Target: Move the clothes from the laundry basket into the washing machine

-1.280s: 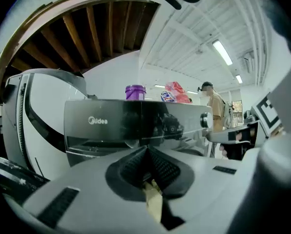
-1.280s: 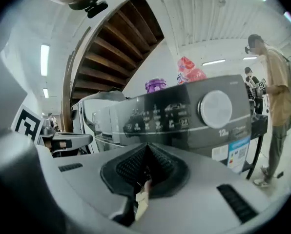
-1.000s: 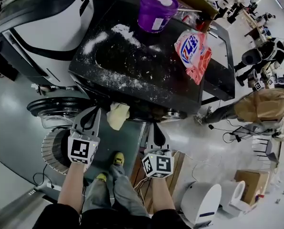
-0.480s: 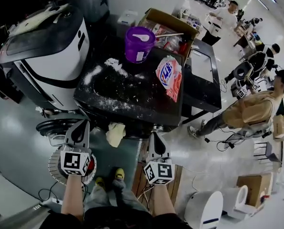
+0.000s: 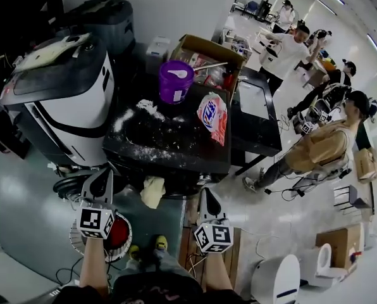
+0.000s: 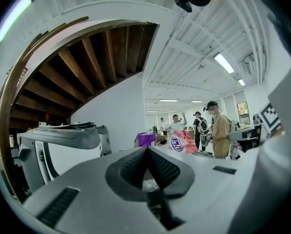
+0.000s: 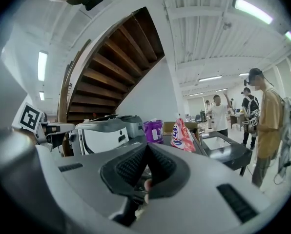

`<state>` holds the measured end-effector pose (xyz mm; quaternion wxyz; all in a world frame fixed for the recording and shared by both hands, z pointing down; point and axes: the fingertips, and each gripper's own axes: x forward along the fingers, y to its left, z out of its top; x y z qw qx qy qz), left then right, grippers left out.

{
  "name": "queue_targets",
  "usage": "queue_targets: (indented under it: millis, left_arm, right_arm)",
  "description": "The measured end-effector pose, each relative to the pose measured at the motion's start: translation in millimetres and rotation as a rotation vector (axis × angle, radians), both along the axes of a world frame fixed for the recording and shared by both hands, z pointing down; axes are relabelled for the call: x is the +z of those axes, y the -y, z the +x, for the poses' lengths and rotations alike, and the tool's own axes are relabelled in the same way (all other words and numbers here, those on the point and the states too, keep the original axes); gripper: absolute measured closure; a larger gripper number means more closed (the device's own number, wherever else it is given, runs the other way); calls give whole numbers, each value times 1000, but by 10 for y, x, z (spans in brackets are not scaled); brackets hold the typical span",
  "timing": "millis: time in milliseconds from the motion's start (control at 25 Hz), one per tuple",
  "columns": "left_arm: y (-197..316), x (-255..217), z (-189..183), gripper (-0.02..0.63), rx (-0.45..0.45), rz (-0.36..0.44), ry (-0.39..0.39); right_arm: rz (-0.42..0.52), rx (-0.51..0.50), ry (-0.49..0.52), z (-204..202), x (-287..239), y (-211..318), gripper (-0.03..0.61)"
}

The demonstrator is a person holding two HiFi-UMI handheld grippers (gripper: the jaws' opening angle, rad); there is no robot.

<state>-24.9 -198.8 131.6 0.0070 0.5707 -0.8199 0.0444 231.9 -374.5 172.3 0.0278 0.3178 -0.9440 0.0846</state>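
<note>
Change: left claw (image 5: 104, 176) and right claw (image 5: 207, 195), both pressed together and empty, are higher than a second ago, so no garment is being carried.
Basket: laundry basket (image 5: 74, 234) at the person's 9 o'clock, red cloth (image 5: 117, 233) inside.
Table: cream cloth (image 5: 152, 190) hangs off the black table (image 5: 176, 144) front, 12 o'clock.
Washer: round door (image 5: 71, 183) open at 10 o'clock; drum hidden.
Far: purple tub (image 5: 176, 80) on the table.

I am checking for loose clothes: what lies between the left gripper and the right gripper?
A pale yellow cloth hangs below the black top's front edge, between the left gripper and the right gripper; the head view shows it.
</note>
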Motion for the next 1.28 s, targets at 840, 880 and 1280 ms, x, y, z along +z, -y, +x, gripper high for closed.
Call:
queue_targets:
  millis: [840,880,1280]
  left_arm:
    - [-201,-409,-236,603,47,22,8]
    - [-200,-412,-227,603,50,20,11]
    - [-149,-456,-76,603,82,22,16]
  right_arm:
    - [72,54,6,-84,-619,-89,577]
    - [73,54,5,-87,-623,-96,575]
    - [72,63,-2,-25,-659,-133,577]
